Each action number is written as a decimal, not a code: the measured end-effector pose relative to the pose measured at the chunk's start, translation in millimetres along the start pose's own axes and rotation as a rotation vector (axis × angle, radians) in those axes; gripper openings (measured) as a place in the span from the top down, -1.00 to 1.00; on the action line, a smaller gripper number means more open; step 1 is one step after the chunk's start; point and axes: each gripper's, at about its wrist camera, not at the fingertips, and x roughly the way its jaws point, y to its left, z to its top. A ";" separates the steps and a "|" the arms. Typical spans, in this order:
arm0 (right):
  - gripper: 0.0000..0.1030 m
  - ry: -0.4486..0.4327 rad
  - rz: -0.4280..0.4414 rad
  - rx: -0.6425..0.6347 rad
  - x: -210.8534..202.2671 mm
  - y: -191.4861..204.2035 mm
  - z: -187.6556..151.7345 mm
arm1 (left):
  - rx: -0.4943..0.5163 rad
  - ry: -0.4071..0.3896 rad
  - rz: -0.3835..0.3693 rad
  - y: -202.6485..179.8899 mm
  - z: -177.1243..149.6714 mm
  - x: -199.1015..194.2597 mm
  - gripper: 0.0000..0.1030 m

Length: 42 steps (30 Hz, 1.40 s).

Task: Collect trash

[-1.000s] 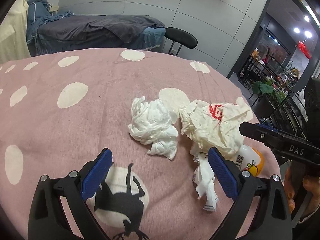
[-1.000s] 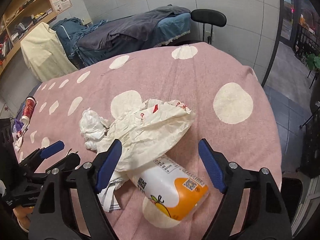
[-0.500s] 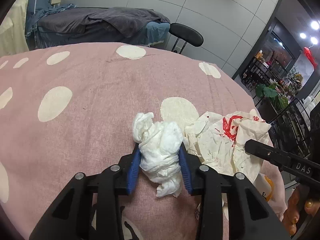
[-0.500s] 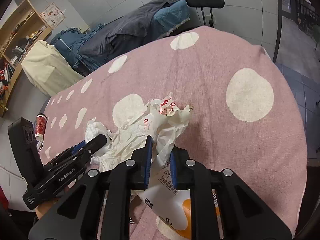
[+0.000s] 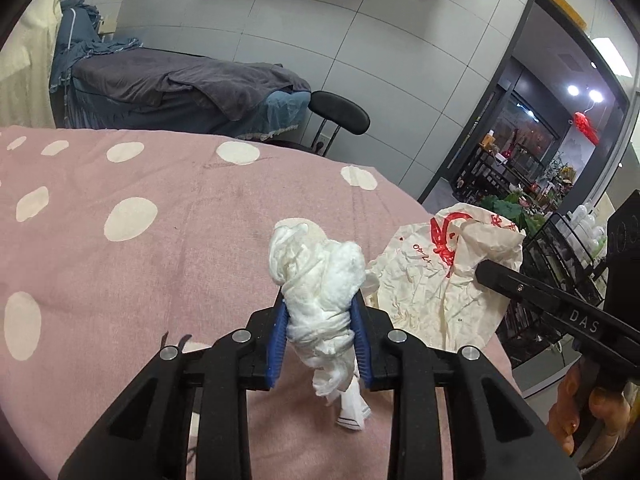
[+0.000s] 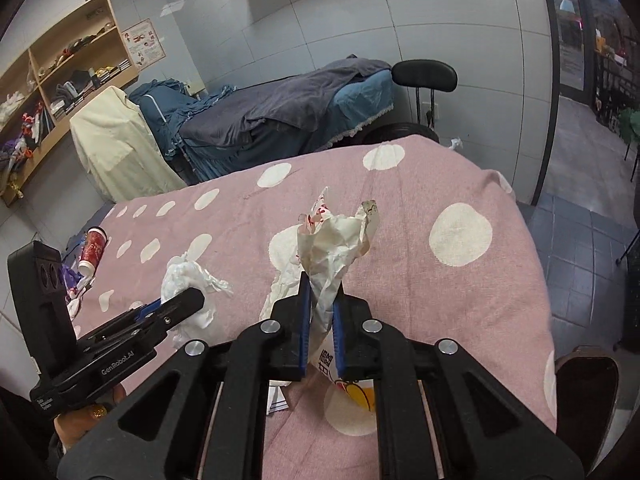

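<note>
My left gripper [image 5: 320, 312] is shut on a crumpled white tissue [image 5: 316, 276] and holds it above the pink dotted tablecloth [image 5: 120, 272]. My right gripper [image 6: 321, 300] is shut on a cream paper wrapper with red print [image 6: 332, 248], lifted off the cloth. The wrapper also shows in the left wrist view [image 5: 436, 272], with the right gripper's finger over it. The tissue shows in the right wrist view [image 6: 188, 280] in the left gripper. A white and orange drink bottle [image 6: 348, 380] lies on the cloth under the right gripper, mostly hidden. A small strip of paper [image 5: 352, 404] lies below the tissue.
A red cup [image 6: 93, 249] and other litter lie at the table's far left edge. A black chair [image 5: 338, 112] and a bed with grey and blue covers [image 5: 180, 80] stand behind the table. The table's right edge drops to a tiled floor [image 6: 580, 264].
Both grippers closed from open, the left on the tissue and the right on the wrapper. Both have since lifted their pieces off the cloth, uncovering the bottle.
</note>
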 end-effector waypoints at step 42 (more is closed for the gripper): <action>0.80 -0.122 -0.579 0.381 -198.6 -226.9 -189.2 | 0.334 0.087 -0.365 -203.8 -101.6 -20.6 0.45</action>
